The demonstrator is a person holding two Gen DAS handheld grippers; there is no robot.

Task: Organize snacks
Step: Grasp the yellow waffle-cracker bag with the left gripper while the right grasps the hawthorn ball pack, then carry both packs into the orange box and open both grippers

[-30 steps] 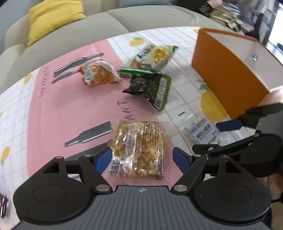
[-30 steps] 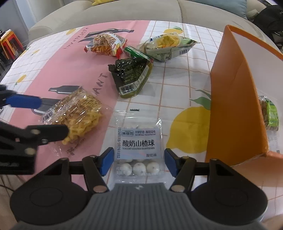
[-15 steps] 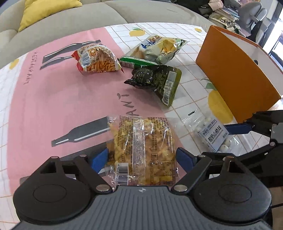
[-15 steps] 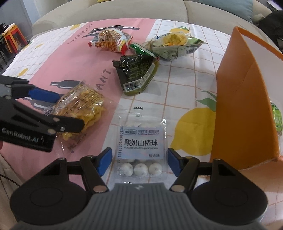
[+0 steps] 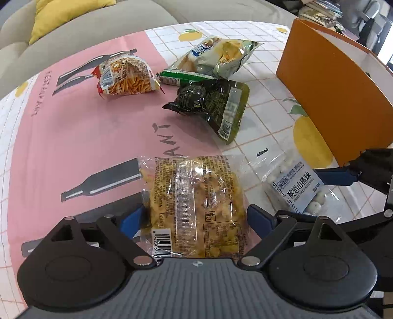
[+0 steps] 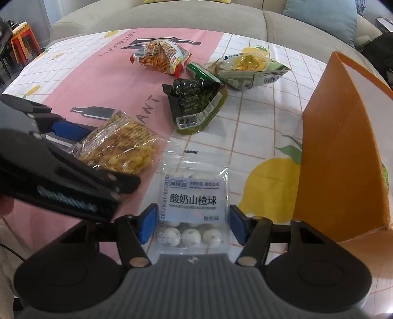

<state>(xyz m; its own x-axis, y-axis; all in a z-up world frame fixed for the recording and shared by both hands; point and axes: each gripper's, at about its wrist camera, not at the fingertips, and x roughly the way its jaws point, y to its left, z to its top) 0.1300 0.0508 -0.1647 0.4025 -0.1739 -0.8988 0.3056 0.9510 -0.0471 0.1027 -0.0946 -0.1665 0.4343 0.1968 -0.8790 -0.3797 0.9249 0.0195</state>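
Note:
My left gripper is open wide and straddles the near end of a clear packet of yellow snacks, which lies flat on the pink cloth; both blue pads stand just off its sides. My right gripper straddles a clear packet of white yogurt hawthorn balls. Its jaws are closing, and the pads sit close beside the packet's edges without pressing. Both packets lie side by side. An orange box stands open to the right of them.
Farther back lie an orange stick-snack bag, a dark green packet, a thin green bar and a white-green chips bag. A green packet shows inside the box. A sofa with a yellow cushion borders the table.
My left gripper has sunk toward the yellow packet and its jaws have spread wider around it. The right gripper's jaws have narrowed a little around the ball packet.

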